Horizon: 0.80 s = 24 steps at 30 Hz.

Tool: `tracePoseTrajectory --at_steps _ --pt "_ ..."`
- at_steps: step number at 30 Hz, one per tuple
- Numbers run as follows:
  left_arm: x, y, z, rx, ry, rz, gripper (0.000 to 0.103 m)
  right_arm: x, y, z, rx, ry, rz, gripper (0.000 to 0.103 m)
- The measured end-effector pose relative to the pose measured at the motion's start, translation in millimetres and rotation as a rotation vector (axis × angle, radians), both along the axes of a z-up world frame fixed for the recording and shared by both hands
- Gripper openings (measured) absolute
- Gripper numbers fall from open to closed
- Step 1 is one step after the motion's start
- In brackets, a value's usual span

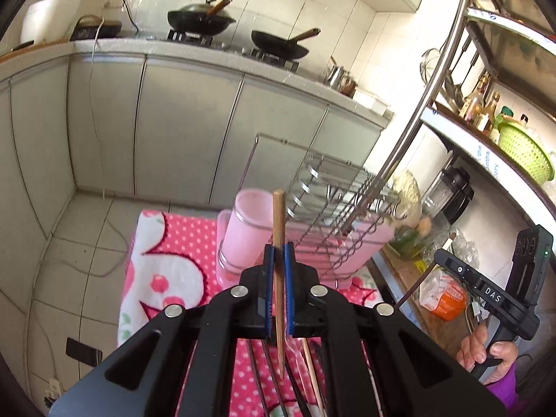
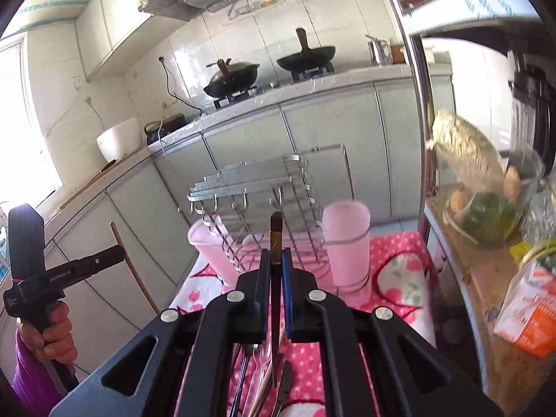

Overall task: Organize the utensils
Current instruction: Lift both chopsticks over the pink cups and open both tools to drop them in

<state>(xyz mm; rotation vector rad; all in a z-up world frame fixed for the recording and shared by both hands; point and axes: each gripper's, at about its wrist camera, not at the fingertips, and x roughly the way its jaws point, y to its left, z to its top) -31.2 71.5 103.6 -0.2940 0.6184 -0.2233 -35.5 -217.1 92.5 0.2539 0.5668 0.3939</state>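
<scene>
My left gripper (image 1: 278, 247) is shut on a light wooden chopstick (image 1: 278, 215), held upright above the pink dotted towel (image 1: 173, 243). My right gripper (image 2: 276, 255) is shut on a dark brown chopstick (image 2: 276, 236), also upright. A pink utensil cup (image 1: 248, 229) stands in a wire ring on the pink dish rack (image 1: 347, 239), just beyond both grippers; it also shows in the right wrist view (image 2: 345, 239). Several more utensils (image 2: 264, 378) lie on the towel under the grippers. The right gripper shows in the left wrist view (image 1: 441, 253) and the left gripper in the right wrist view (image 2: 118, 248).
A metal wire rack (image 2: 257, 187) sits over the pink tray. A steel shelf post (image 1: 417, 111) and shelves with bottles and a green basket (image 1: 524, 153) stand at right. A bowl of vegetables (image 2: 486, 208) sits on a wooden board. Two woks (image 1: 201, 17) are on the far stove.
</scene>
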Motion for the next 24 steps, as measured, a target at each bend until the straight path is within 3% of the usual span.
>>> tracePoseTrajectory --at_steps 18,24 --pt "37.0 16.1 130.2 0.002 -0.286 0.112 0.005 27.3 -36.1 150.0 0.002 -0.272 -0.098 0.006" --pt "64.7 17.0 135.5 0.016 -0.316 0.148 0.005 54.6 -43.9 156.9 -0.038 -0.292 -0.166 0.006"
